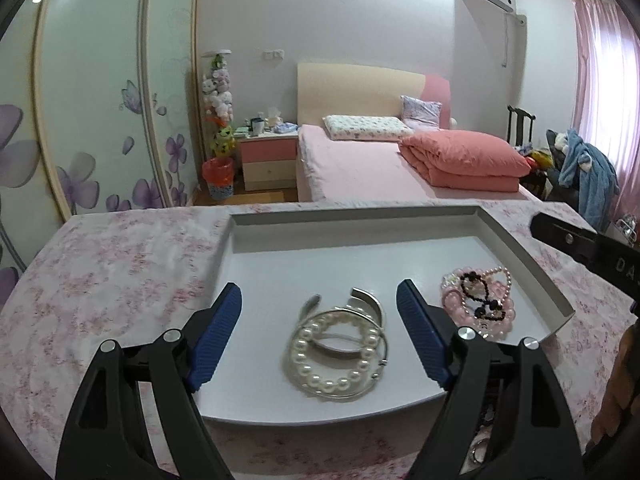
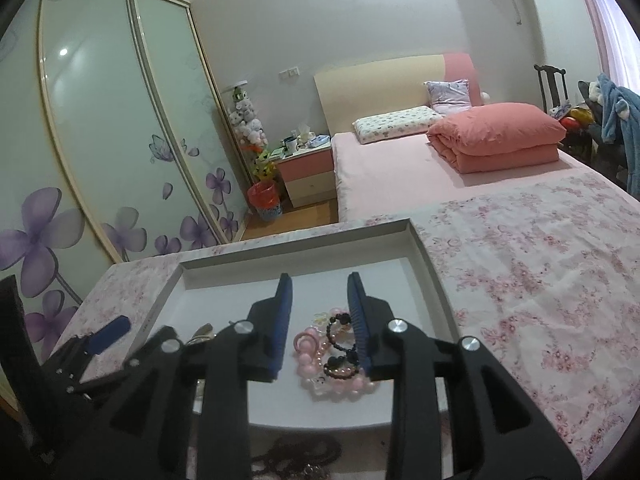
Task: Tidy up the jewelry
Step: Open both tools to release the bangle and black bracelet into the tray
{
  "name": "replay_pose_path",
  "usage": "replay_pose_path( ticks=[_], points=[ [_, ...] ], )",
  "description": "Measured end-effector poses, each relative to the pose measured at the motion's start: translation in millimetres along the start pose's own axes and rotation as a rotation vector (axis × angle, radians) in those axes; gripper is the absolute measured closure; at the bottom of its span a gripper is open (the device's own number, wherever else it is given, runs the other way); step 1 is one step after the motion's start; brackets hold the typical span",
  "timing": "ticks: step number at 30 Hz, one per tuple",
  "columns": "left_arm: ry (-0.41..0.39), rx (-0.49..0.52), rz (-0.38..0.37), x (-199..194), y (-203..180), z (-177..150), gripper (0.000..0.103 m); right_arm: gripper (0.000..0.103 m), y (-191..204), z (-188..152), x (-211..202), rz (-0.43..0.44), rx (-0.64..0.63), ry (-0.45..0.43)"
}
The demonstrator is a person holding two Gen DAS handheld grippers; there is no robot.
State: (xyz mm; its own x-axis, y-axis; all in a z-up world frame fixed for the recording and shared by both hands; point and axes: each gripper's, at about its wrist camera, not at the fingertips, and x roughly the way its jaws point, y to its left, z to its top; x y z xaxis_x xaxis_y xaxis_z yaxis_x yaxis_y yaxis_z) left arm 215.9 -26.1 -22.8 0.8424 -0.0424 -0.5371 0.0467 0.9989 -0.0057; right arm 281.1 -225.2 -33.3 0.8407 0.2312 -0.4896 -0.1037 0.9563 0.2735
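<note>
Two grippers hover over the tray (image 1: 520,248): left (image 1: 320,340) spread around the pearl bracelet (image 1: 336,352), right (image 2: 320,320) parted above pink beads (image 2: 336,376). Descend squarely before pinching.

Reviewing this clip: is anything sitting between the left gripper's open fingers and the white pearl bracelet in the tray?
Nothing visible. The left gripper is open, its blue fingers either side of the white pearl bracelet, which lies on silver bangles in the tray. The pink bead pile sits off to the right.

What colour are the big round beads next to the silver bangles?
Pearly white bead bracelet, clearest in the left wrist view.
</note>
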Motion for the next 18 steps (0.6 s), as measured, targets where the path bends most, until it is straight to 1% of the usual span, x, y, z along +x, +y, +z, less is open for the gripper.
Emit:
replay_pose_path(
  ticks=[6,11,14,18],
  points=[
    [-0.022,-0.010,0.033,-20.9,17.1,-1.1,0.023,0.073,1.9,-4.3,-16.4,-0.002,-0.007,-0.005],
    [-0.022,-0.014,0.053,-43.7,33.2,-13.8,0.023,0.073,-0.5,-13.9,-32.7,-0.008,-0.012,0.009],
    [-0.005,-0.015,0.060,-53.8,40.0,-23.2,0.023,0.073,-1.2,-22.5,-37.7,-0.012,-0.012,0.034],
    [0.027,-0.024,0.069,-63.7,51.3,-38.3,0.021,0.073,-6.0,-39.1,-38.0,-0.017,-0.010,0.108]
  ],
)
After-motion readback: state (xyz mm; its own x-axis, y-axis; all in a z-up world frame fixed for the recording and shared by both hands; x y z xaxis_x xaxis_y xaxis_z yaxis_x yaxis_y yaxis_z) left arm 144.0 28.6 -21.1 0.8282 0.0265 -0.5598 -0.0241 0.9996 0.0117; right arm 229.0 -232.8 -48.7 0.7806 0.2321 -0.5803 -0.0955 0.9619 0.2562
